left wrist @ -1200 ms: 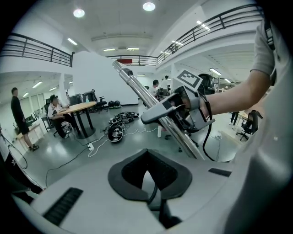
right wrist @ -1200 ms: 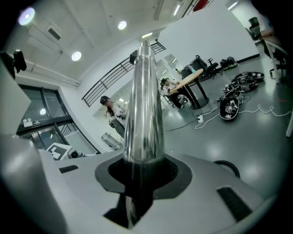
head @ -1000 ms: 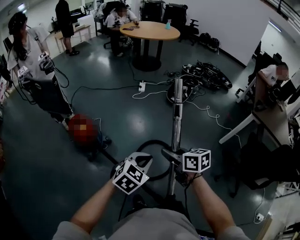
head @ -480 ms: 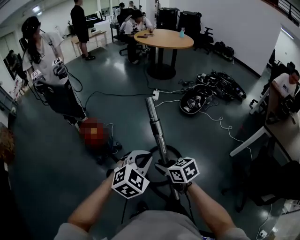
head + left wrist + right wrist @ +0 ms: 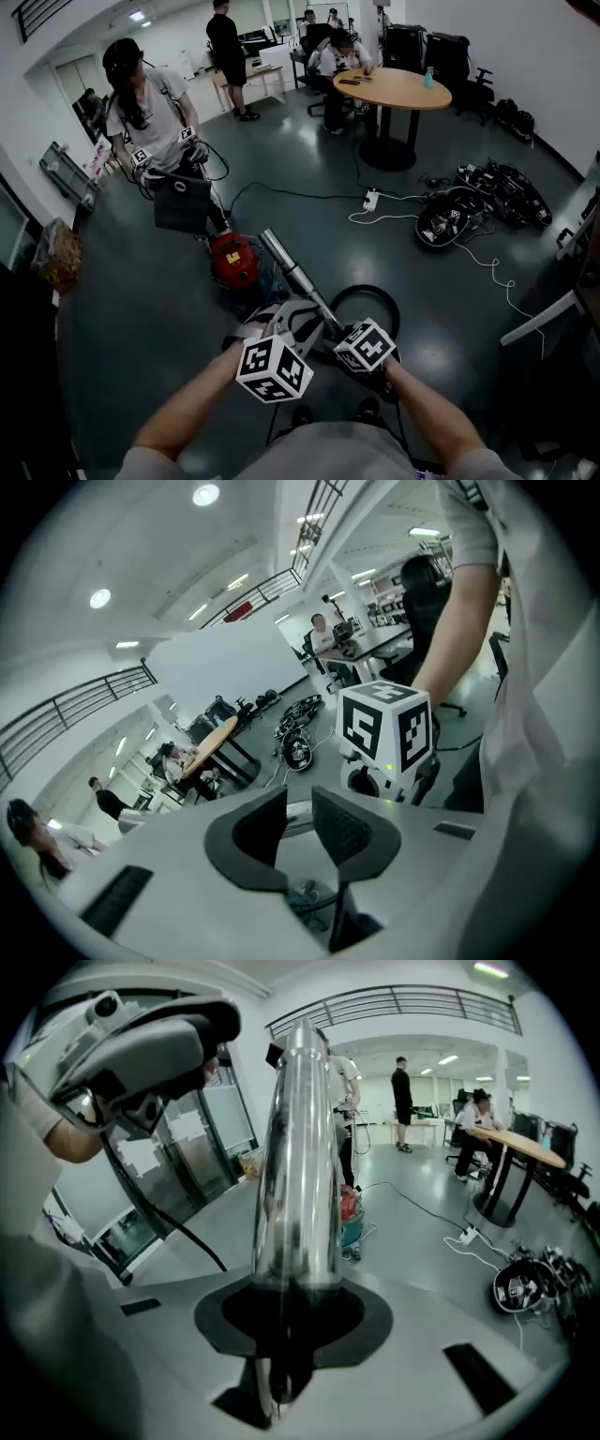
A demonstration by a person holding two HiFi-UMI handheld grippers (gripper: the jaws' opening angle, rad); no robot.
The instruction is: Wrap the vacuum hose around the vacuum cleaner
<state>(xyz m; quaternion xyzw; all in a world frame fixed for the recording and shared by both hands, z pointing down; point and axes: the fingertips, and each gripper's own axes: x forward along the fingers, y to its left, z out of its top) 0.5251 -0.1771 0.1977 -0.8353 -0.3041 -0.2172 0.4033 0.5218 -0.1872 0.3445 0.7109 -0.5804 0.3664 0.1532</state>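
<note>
A red vacuum cleaner stands on the dark floor ahead and to the left; the right gripper view shows the red vacuum cleaner past the tube. Its chrome wand tube slants from my hands toward it, and the black hose loops on the floor beside it. My right gripper is shut on the wand tube, which runs out between the jaws of the right gripper. My left gripper is close to the left of the wand. In its own view the left gripper has its jaws opening, a narrow gap with nothing between the pads.
A person wearing grippers stands just behind the vacuum. A round wooden table with seated people is at the back. A power strip and white cables and a pile of black gear lie on the floor at the right. A white desk edge is at far right.
The wand has swung from pointing straight ahead to slanting left toward the red vacuum. Both grippers have drawn closer together, and the view has turned left.
</note>
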